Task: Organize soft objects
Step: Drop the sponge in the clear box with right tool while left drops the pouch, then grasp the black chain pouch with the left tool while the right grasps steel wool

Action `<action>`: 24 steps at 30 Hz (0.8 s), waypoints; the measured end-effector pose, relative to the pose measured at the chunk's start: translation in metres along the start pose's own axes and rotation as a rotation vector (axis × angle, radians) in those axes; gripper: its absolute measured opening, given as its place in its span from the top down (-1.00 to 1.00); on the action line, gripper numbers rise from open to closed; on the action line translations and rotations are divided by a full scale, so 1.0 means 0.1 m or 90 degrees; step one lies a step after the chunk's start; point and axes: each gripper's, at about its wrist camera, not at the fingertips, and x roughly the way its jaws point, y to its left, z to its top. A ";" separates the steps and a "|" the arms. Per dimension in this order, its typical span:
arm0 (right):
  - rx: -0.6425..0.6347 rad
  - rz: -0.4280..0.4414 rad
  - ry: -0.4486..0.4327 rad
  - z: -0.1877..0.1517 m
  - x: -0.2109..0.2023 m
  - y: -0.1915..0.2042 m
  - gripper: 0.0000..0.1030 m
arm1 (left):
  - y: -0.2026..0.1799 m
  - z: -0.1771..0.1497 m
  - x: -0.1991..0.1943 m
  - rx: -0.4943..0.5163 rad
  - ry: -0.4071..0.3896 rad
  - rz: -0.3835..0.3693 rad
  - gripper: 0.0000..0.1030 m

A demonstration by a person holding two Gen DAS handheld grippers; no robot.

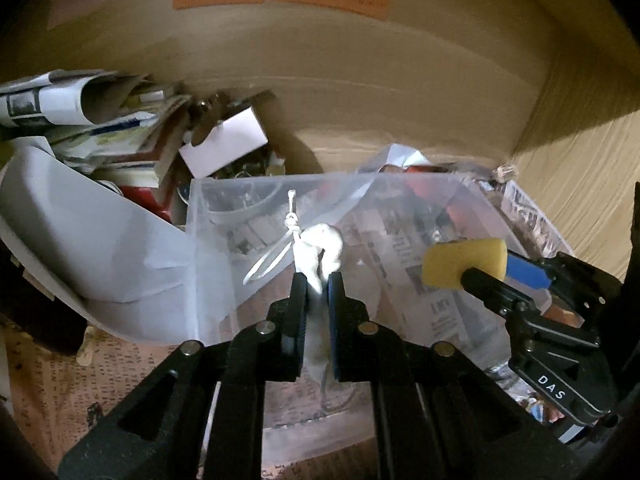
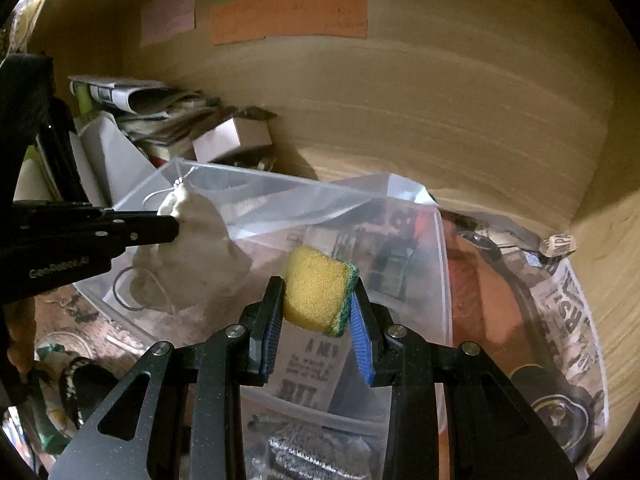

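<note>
The sponge (image 2: pixel 316 290) is yellow with a green edge. The pouch (image 2: pixel 192 256) beside it is white. The bin (image 2: pixel 400 216) is clear.

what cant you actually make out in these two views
- Left wrist view: the lower part of the white drawstring cloth pouch is hidden between the left gripper fingers.
- Right wrist view: writing on the orange paper note on the wall is too small and blurred to read.
- Right wrist view: the floor of the clear plastic bin is hidden behind the yellow sponge with a green scouring side and the right gripper.
</note>
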 end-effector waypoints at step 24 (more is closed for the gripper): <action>0.002 -0.041 -0.141 -0.10 -0.96 0.08 -0.62 | -0.16 -0.25 -1.02 0.018 -0.114 -0.010 -0.69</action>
